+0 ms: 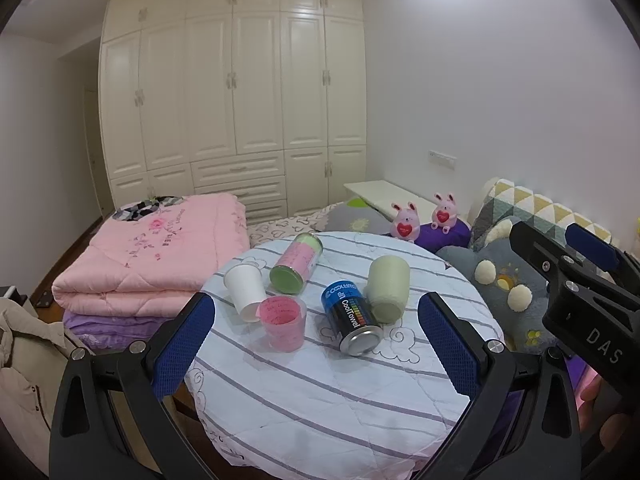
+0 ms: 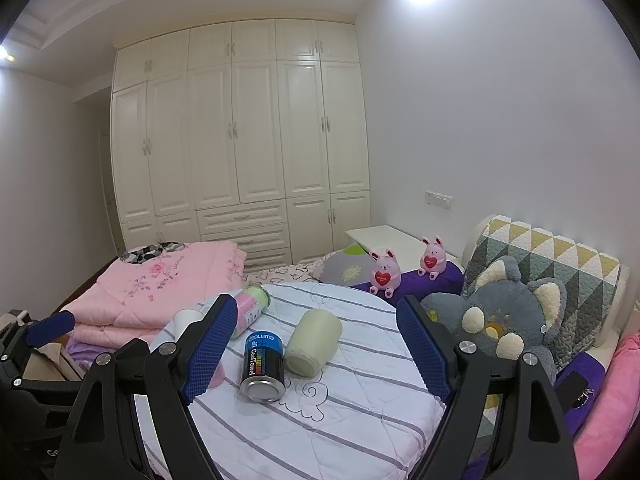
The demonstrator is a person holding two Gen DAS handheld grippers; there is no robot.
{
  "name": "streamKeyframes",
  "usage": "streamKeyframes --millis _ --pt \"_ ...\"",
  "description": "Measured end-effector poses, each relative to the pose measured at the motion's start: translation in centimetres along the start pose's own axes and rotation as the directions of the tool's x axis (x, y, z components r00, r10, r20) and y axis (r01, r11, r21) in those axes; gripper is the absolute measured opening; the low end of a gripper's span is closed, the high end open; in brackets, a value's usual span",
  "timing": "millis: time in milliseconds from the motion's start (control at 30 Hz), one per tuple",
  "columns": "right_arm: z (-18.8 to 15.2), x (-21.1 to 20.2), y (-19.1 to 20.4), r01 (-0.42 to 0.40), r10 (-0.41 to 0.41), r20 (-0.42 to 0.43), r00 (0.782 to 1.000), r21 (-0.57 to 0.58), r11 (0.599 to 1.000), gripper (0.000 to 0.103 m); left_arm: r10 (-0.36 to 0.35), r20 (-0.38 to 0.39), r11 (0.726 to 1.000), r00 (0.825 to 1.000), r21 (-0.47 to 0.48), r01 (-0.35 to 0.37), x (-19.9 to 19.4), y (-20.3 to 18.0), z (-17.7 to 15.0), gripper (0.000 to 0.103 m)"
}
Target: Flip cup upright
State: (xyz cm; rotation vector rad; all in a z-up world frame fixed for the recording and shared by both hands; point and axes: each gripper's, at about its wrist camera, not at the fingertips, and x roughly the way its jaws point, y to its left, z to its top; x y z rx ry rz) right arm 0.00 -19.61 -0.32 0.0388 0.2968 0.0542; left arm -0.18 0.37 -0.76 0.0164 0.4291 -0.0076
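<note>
A home bedroom: cream wardrobe (image 2: 240,136) wall, folded pink quilt (image 1: 160,256), plush rabbits (image 2: 386,272) against pillows.

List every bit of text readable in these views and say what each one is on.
"CoolTowel": on the black and blue can lying on the round table.
"DAS": on the right gripper's black body, seen at the edge of the left wrist view; the word may be cut off.
Blue band above "CoolTowel" on the can: a brand word, too distorted to read.
Pink folded quilt: stitched lettering, too small to read.
Pink cup and pink-labelled jar: markings blurred.
</note>
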Motion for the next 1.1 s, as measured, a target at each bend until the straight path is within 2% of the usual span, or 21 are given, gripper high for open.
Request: streamKeyframes --millis 533,867,1100 --pt "0.1 0.1 0.3 0.022 -0.021 0.037 0.999 -0.007 1.000 0.083 -0.005 -0.006 1.000 1.000 0.000 0.005 0.8 -0.3 0.1 0.103" --pt "-0.2 0.6 0.7 0.024 -0.023 0.022 0.999 -0.012 1.000 0.083 0.007 0.024 1.000 1.000 0.014 -0.008 1.6 -0.3 -0.2 0.103" --pt "-0.4 1.2 0.6 0.025 -0.025 0.008 1.000 -0.009 1.000 0.083 0.011 0.006 1.000 1.000 0.010 -0.011 2.1 -0.1 -0.4 0.103"
